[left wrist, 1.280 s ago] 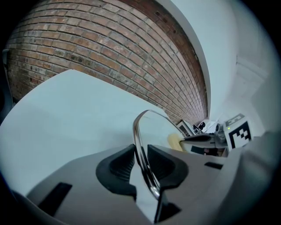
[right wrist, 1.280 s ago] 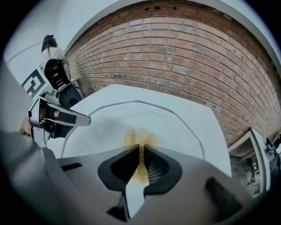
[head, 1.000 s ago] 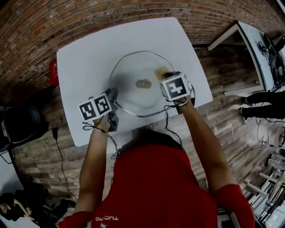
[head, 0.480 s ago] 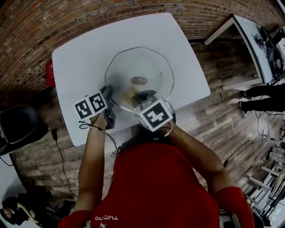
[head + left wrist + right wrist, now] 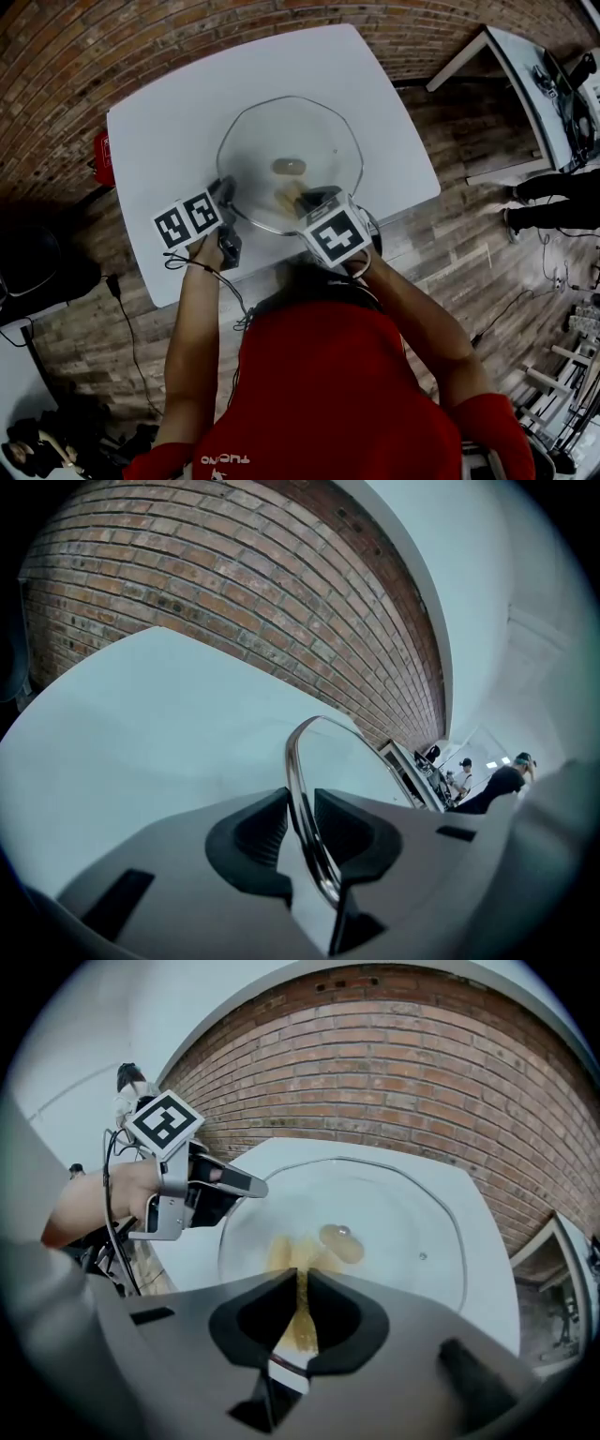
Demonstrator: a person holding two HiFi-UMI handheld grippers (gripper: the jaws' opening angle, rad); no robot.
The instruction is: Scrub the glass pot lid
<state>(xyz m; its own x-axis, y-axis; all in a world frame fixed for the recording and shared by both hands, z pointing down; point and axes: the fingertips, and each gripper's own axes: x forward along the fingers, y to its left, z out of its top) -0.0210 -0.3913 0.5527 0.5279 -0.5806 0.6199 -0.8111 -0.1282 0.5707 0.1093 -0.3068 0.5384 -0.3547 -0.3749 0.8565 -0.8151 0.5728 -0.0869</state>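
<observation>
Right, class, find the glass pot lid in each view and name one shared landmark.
Head view: glass pot lid upper centre, on the white table.
Left gripper view: centre, edge-on, its rim clamped in the left tongs.
Right gripper view: centre, beyond the yellow scrub pad in the right tongs.
Shared landmark: the brick wall beyond the table.

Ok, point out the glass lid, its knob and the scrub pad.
glass lid [image 5: 319, 139], head view, bare glass.
knob [image 5: 289, 166], head view, its top.
scrub pad [image 5: 301, 1316], right gripper view, its pinched strip.
</observation>
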